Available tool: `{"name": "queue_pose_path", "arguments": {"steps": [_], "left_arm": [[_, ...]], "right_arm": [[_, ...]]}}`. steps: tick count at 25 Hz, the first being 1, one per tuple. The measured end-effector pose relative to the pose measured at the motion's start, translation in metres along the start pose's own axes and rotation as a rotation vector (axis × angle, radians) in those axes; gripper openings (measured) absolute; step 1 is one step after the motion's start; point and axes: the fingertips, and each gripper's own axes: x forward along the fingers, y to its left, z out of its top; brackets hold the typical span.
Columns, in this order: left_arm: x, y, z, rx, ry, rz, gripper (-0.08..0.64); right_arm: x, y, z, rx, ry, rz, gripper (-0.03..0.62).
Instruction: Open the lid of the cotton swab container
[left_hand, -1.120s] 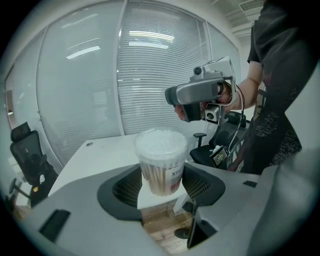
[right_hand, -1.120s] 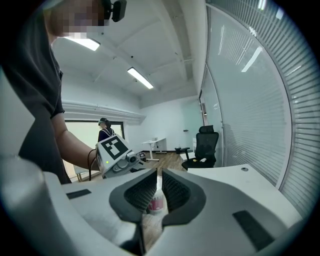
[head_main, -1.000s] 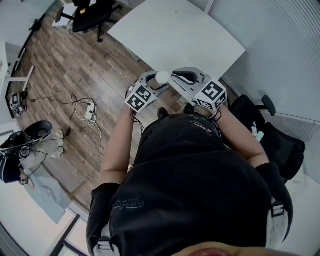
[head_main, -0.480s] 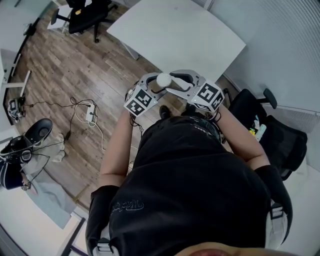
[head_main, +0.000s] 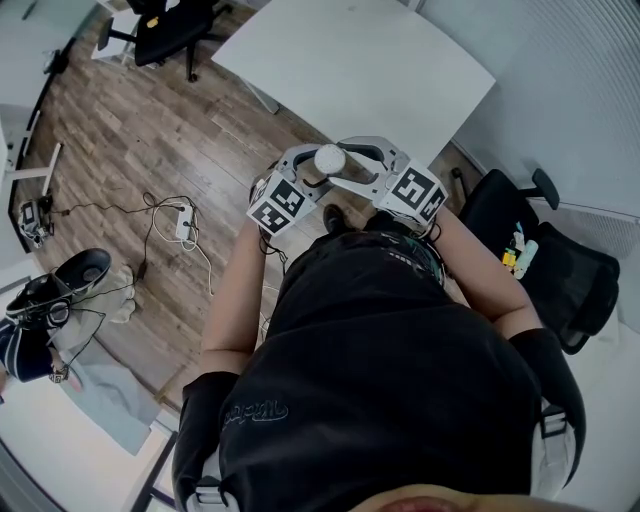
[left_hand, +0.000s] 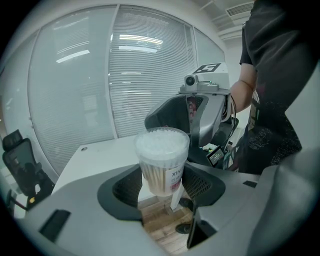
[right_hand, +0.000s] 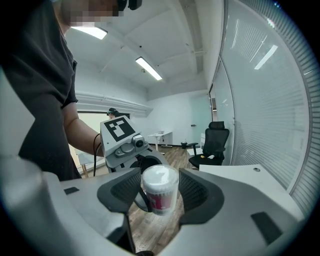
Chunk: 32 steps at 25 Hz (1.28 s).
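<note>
The left gripper (left_hand: 160, 190) has its jaws clamped on the base of a clear round plastic cotton swab container (left_hand: 162, 160), holding it top-up in mid-air just short of the white tabletop's (head_main: 360, 60) near edge, steady for the other tool. The right gripper's (right_hand: 160, 192) jaws have just been opening and now flank the container without touching it, probably to re-grip the lid.

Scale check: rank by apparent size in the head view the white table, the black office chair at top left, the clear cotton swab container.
1. white table
2. black office chair, partly cut off by the frame edge
3. clear cotton swab container, smallest, though nearest the camera
</note>
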Motion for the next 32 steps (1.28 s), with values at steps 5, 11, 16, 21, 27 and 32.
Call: {"name": "queue_pose_path", "arguments": {"steps": [5,11,16,21,27,32], "left_arm": [[-0.004,0.0,0.0,0.014,0.011,-0.004,0.259],[-0.005,0.001,-0.001,0.015,0.007,-0.005,0.259],[-0.01,0.0,-0.004,0.011,0.011,0.004,0.259],[-0.016,0.002,-0.008,0.0,0.007,0.022,0.256],[-0.029,0.004,-0.014,-0.007,0.017,0.043,0.256],[-0.033,0.003,-0.016,-0.004,0.027,0.049,0.255]], "right_arm": [[0.008,0.001,0.0,-0.006,0.002,0.005,0.238],[0.011,0.003,0.0,-0.014,0.006,0.007,0.242],[0.013,0.007,0.003,-0.024,0.007,0.015,0.242],[0.019,0.01,0.006,-0.036,0.008,0.038,0.242],[0.029,0.018,0.012,-0.05,0.013,0.065,0.241],[0.031,0.021,0.013,-0.04,0.013,0.078,0.241]]}}
